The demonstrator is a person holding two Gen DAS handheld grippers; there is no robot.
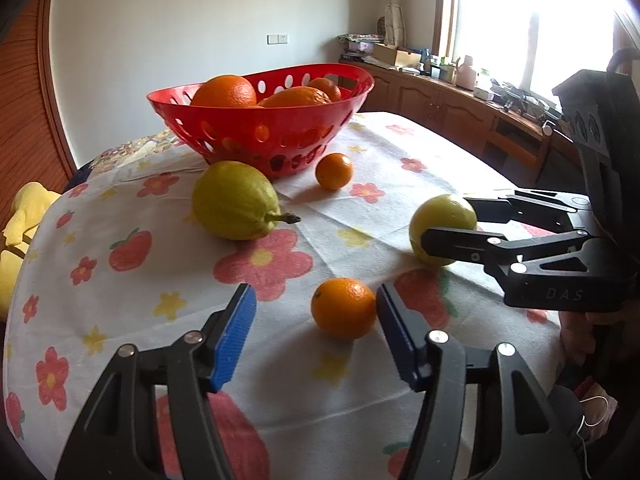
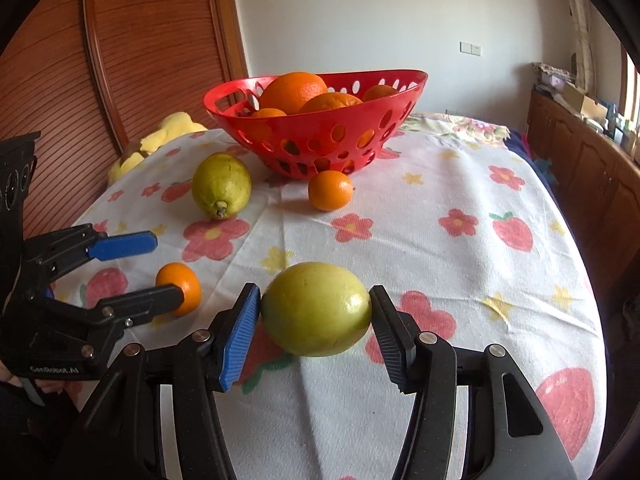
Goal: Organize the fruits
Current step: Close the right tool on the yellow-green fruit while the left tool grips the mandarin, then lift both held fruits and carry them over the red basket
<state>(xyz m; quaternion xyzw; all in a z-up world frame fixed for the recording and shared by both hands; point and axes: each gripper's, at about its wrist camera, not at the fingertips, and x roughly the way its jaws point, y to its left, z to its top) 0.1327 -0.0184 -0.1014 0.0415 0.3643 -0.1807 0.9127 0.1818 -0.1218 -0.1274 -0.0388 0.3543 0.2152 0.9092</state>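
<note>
Left gripper (image 1: 316, 320) spread wide, holding nothing — near small orange (image 1: 344, 308) on cloth, just touching its right pad (image 1: 394, 330). Pear-shaped yellow fruit (image 1: 234, 206) and far small orange (image 1: 334, 171) lying before red basket (image 1: 224, 120) of oranges (image 1: 224, 90). Right gripper (image 2: 314, 320) clamped on round yellow-green fruit (image 2: 316, 308), both pads touching — fruit low over floral tablecloth (image 2: 460, 280).

Basket (image 2: 320, 136) wall hides lower oranges (image 2: 296, 90); windowsill clutter (image 1: 472, 72) blurred.

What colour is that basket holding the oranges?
Red, with oval holes in the basket; the right wrist view shows it best.
</note>
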